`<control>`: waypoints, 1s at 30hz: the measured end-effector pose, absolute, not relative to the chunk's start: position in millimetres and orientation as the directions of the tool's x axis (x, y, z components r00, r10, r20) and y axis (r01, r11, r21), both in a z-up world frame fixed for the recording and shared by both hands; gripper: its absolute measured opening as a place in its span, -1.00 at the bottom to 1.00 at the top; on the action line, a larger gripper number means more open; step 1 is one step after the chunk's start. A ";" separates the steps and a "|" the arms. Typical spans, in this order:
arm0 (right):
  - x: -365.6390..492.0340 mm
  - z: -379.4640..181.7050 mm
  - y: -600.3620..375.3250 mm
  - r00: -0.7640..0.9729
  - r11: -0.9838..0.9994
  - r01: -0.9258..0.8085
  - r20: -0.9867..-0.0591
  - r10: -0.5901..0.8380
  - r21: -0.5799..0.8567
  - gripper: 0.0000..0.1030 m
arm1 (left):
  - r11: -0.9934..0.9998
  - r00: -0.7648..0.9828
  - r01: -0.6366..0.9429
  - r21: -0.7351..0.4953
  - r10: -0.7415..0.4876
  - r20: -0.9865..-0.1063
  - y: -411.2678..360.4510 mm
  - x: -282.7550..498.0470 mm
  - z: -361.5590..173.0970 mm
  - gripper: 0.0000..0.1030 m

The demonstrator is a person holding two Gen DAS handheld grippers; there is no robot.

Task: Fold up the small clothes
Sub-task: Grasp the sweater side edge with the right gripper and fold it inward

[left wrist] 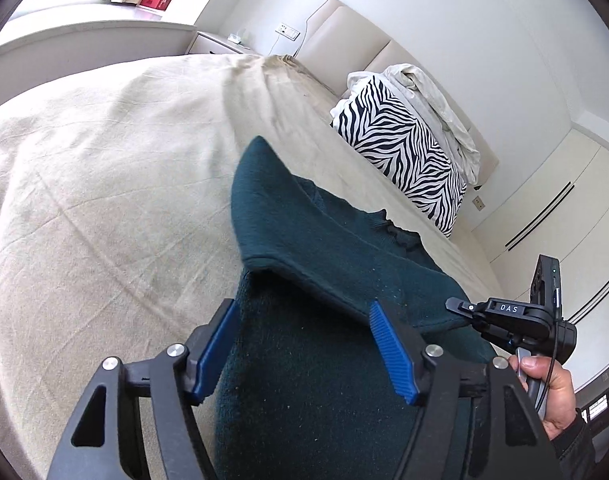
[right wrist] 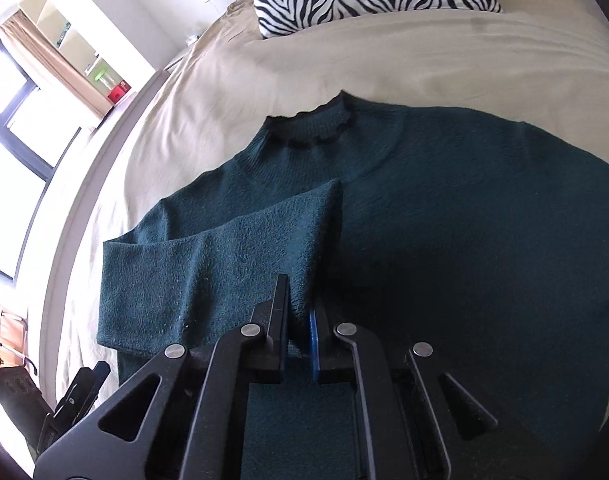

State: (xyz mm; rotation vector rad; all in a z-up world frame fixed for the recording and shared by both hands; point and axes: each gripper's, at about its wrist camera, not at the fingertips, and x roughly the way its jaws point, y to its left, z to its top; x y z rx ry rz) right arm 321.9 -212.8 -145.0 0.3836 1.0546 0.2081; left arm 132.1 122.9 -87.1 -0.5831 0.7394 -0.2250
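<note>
A dark green knitted sweater lies flat on the beige bed sheet, its collar pointing toward the headboard. One sleeve is folded over the body. My right gripper is shut on the end of that sleeve, just above the body. In the left wrist view the sweater fills the lower middle. My left gripper is open, its blue pads either side of the fabric, holding nothing. The right gripper shows there at the sweater's right edge.
A zebra-print pillow and a crumpled white blanket lie against the headboard. A bedside table stands beyond the bed's far corner. Bare beige sheet spreads to the left of the sweater. A window is at the left.
</note>
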 end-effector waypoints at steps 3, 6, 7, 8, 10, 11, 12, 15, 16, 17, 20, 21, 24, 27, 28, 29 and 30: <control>319.2 -138.2 -246.4 0.508 0.935 0.057 -0.816 0.276 0.351 -0.87 | 0.829 0.724 0.001 -0.560 -0.387 -0.571 121.1 139.8 -77.7 -0.05; 317.6 -140.3 -274.7 0.508 0.934 0.098 -0.824 0.251 0.345 -0.87 | 0.835 0.730 0.009 -0.549 -0.381 -0.567 119.2 149.6 -69.2 -0.23; 316.7 -140.6 -280.9 0.510 0.936 0.109 -0.827 0.235 0.333 -0.87 | 0.839 0.730 0.009 -0.544 -0.377 -0.570 118.3 153.7 -67.1 -0.26; 315.5 -140.2 -285.9 0.515 0.941 0.119 -0.830 0.215 0.318 -0.87 | 0.839 0.728 0.010 -0.545 -0.379 -0.571 118.1 157.6 -65.6 -0.32; 311.3 -142.0 -294.6 0.518 0.934 0.135 -0.827 0.218 0.331 -0.87 | 0.841 0.724 0.020 -0.541 -0.386 -0.572 114.4 166.0 -62.5 -0.40; 311.1 -142.9 -296.4 0.514 0.932 0.141 -0.829 0.219 0.334 -0.87 | 0.845 0.722 0.024 -0.534 -0.384 -0.575 111.6 171.1 -61.3 -0.40; 311.0 -144.3 -295.6 0.510 0.934 0.138 -0.833 0.217 0.328 -0.87 | 0.849 0.723 0.031 -0.527 -0.383 -0.575 107.6 176.9 -60.3 -0.40; 315.0 -147.4 -290.3 0.502 0.941 0.112 -0.835 0.224 0.320 -0.87 | 0.865 0.710 0.040 -0.500 -0.377 -0.595 97.5 201.5 -59.5 -0.40; 314.9 -146.7 -289.5 0.504 0.940 0.111 -0.834 0.226 0.322 -0.87 | 0.867 0.704 0.042 -0.497 -0.379 -0.601 94.9 211.4 -60.3 -0.40; 315.4 -145.5 -289.6 0.506 0.936 0.113 -0.830 0.234 0.333 -0.87 | 0.874 0.691 0.043 -0.484 -0.376 -0.617 90.7 222.7 -62.5 -0.40; 315.8 -147.1 -294.5 0.507 0.927 0.123 -0.825 0.249 0.355 -0.87 | 0.907 0.661 0.046 -0.418 -0.341 -0.668 77.7 254.1 -76.1 -0.40; 317.0 -148.4 -297.0 0.504 0.924 0.126 -0.826 0.254 0.361 -0.86 | 0.921 0.649 0.035 -0.388 -0.316 -0.693 75.4 263.3 -84.0 -0.40; 317.4 -159.8 -302.0 0.493 0.913 0.136 -0.826 0.274 0.384 -0.83 | 0.950 0.606 0.015 -0.313 -0.257 -0.753 77.4 281.7 -115.9 -0.63; 306.7 -173.3 -316.6 0.477 0.899 0.154 -0.827 0.296 0.411 -0.71 | 0.929 0.634 0.037 -0.367 -0.306 -0.710 89.2 277.9 -123.4 -0.63; 306.2 -176.5 -321.3 0.478 0.894 0.169 -0.828 0.293 0.414 -0.69 | 0.926 0.635 0.037 -0.375 -0.312 -0.707 90.7 277.3 -123.6 -0.63; 305.0 -175.8 -325.5 0.484 0.891 0.185 -0.828 0.284 0.414 -0.68 | 0.926 0.635 0.038 -0.375 -0.312 -0.707 90.4 276.1 -124.1 -0.63; 303.8 -176.8 -331.9 0.498 0.889 0.205 -0.826 0.266 0.410 -0.67 | 0.928 0.636 0.039 -0.371 -0.310 -0.707 90.1 275.9 -124.5 -0.63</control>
